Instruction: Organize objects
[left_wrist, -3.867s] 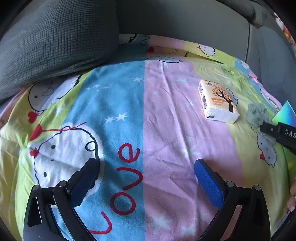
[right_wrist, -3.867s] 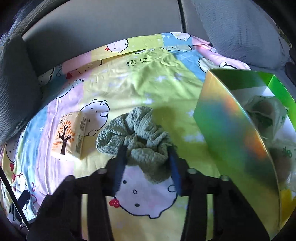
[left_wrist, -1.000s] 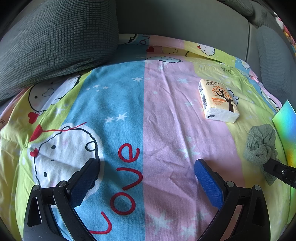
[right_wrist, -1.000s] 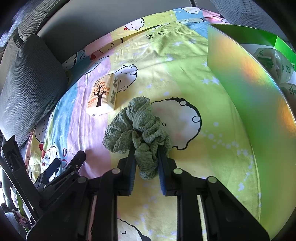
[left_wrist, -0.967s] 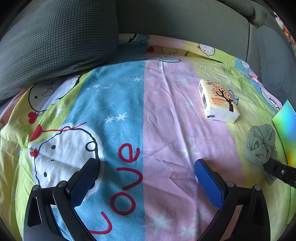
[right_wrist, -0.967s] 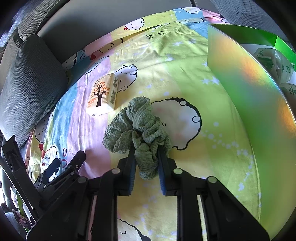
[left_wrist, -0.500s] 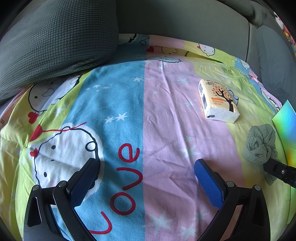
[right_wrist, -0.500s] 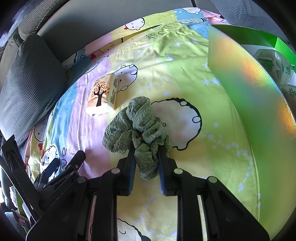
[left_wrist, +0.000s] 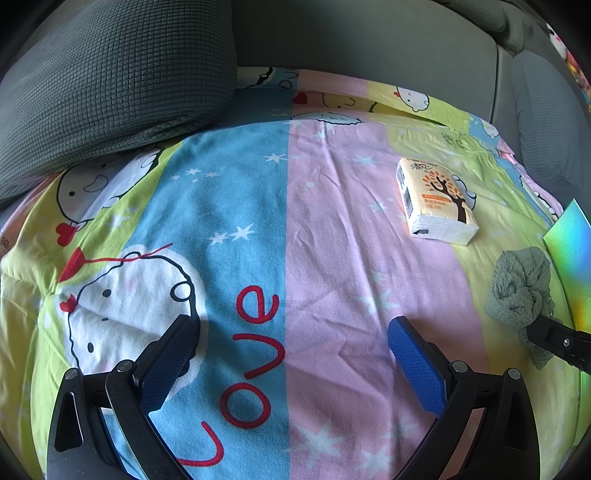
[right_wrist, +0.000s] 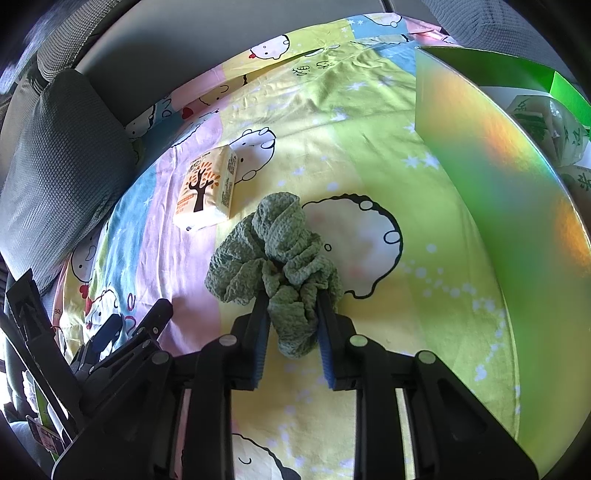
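Your right gripper (right_wrist: 291, 306) straddled the green cloth (right_wrist: 273, 243) with its jaws wide a few seconds back. It has since pinched a fold tight, and now the jaws are parting again by a sliver. The pads still touch the fold on both sides, so you have it, but only barely. The cloth lies bunched on the cartoon bedsheet (left_wrist: 325, 221), outside the iridescent box (right_wrist: 498, 177) and a short way off its shiny wall. That step is probably not finished: if the box is where it goes, letting go here leaves the cloth short of it. Tighten again before you lift, or the loose folds may slip out.

Around the box, from the biggest thing down:
- The bedsheet spreads out from the box's wall across the whole seat.
- A grey cushion (left_wrist: 110, 85) sits at the far end, well apart from the box.
- The box's tall wall stands between the cloth and the inside, where green-printed packets (right_wrist: 543, 125) already lie, so you will need to clear its rim.
- The tissue pack (right_wrist: 205, 192) rests beyond the cloth, farther from the box and not touching it.
- Your left gripper (left_wrist: 291, 354) hangs wide open and empty over the sheet, farther still from the box.
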